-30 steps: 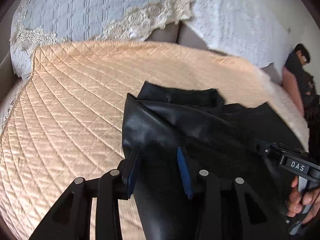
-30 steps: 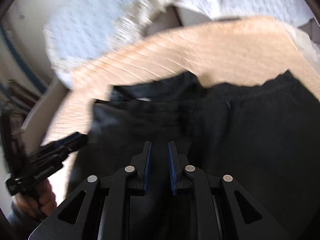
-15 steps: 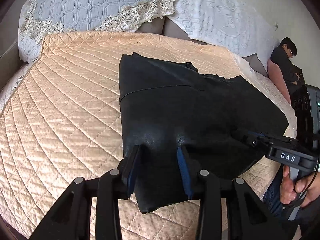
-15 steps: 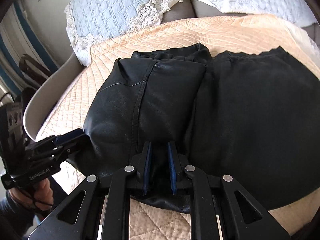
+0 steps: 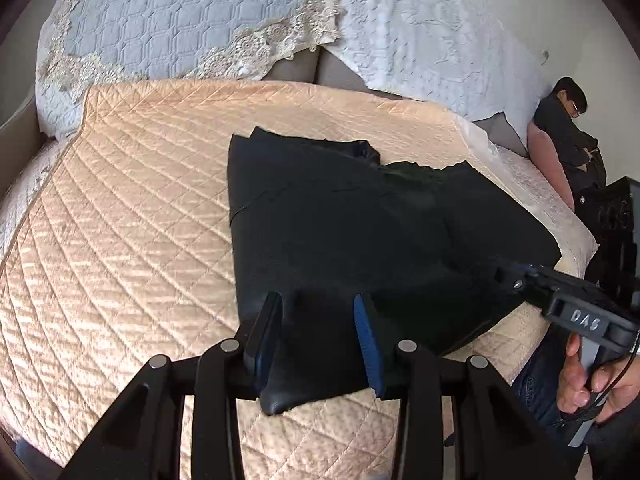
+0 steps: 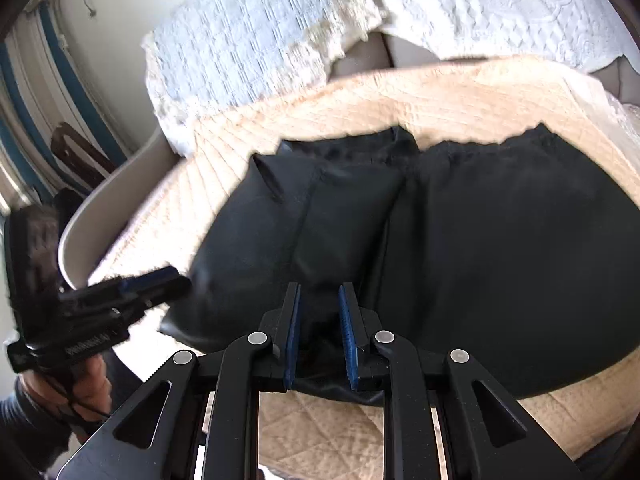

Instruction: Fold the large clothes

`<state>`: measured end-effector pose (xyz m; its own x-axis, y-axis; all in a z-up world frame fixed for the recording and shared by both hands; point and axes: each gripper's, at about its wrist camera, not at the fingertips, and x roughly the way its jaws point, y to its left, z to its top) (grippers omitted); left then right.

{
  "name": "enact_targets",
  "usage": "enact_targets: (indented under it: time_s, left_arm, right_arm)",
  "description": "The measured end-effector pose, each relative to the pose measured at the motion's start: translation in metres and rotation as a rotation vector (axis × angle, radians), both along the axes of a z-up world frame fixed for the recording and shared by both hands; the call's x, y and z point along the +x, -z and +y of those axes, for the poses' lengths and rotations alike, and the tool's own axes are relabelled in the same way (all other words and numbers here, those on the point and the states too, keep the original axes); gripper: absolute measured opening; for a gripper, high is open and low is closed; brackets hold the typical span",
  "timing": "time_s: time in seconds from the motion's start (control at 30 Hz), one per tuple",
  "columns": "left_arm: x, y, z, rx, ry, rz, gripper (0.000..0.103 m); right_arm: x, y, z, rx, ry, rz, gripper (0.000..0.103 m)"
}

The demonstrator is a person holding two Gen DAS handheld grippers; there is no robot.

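Observation:
A large black garment point(image 5: 372, 236) lies folded on the peach quilted bedspread point(image 5: 132, 240); it fills the middle of the right wrist view point(image 6: 460, 240). My left gripper point(image 5: 320, 312) is open, its fingers over the garment's near left corner. My right gripper point(image 6: 319, 312) is open by a narrow gap over the garment's near edge, with no cloth pinched between the pads. Each gripper shows in the other's view: the right one at the right edge point(image 5: 520, 276), the left one at the left point(image 6: 160, 280).
White lace-trimmed pillows point(image 5: 180, 28) lean at the head of the bed. A person in black point(image 5: 568, 136) sits at the far right beside the bed. A curved pale bed frame edge point(image 6: 108, 208) and striped curtains point(image 6: 48, 92) are at the left.
The garment was laid down flat on the bedspread. Both grippers drew back toward its near edge. The right gripper's fingers opened from nearly shut to a narrow gap.

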<state>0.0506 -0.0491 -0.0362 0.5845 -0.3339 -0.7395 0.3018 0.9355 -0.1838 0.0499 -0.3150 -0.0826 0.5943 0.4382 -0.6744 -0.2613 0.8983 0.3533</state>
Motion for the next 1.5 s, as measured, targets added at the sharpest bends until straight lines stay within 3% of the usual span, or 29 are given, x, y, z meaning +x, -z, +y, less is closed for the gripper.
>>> enact_targets:
  time_s: [0.07,0.2,0.3,0.4,0.57,0.63,0.73,0.87,0.93,1.13,1.27,1.5]
  left_arm:
    - [0.008,0.007,-0.006,0.019,-0.001,0.018,0.039]
    - [0.011,0.015,-0.014,0.052,0.012,0.026,0.039]
    - [0.013,0.000,-0.016,-0.015,0.022,0.028,0.039]
    - [0.023,-0.009,-0.034,-0.026,0.047,-0.007,0.039]
    - [0.047,-0.003,-0.075,-0.025,0.100,-0.016,0.039]
    - [0.057,0.012,-0.087,0.008,0.102,0.007,0.039]
    - [0.061,0.026,-0.097,0.063,0.099,-0.033,0.040]
    - [0.062,0.024,-0.099,0.065,0.088,-0.028,0.040]
    - [0.058,0.018,-0.097,0.058,0.087,-0.018,0.040]
    - [0.026,-0.004,-0.078,-0.023,0.075,-0.024,0.040]
    - [0.026,0.001,-0.073,-0.003,0.047,-0.016,0.040]
    - [0.051,0.012,-0.077,0.029,-0.013,-0.002,0.040]
  right_arm:
    - [0.010,0.022,0.000,-0.017,-0.010,0.070,0.020]
    - [0.004,0.006,-0.017,0.035,0.017,0.044,0.020]
    - [-0.005,-0.007,-0.040,0.068,0.054,0.004,0.028]
    - [-0.010,-0.008,-0.065,0.109,0.115,-0.014,0.037]
    - [-0.005,0.006,-0.116,0.173,0.229,0.005,0.038]
    - [0.002,0.021,-0.143,0.201,0.289,0.045,0.036]
    - [-0.001,0.029,-0.172,0.312,0.334,0.056,0.033]
    - [-0.018,0.018,-0.184,0.332,0.388,0.030,0.039]
    - [-0.034,0.013,-0.192,0.360,0.425,0.018,0.046]
    - [-0.082,0.015,-0.219,0.397,0.605,0.017,0.063]
    - [-0.068,0.034,-0.230,0.431,0.635,0.070,0.064]
    - [-0.033,0.043,-0.238,0.446,0.676,0.049,0.066]
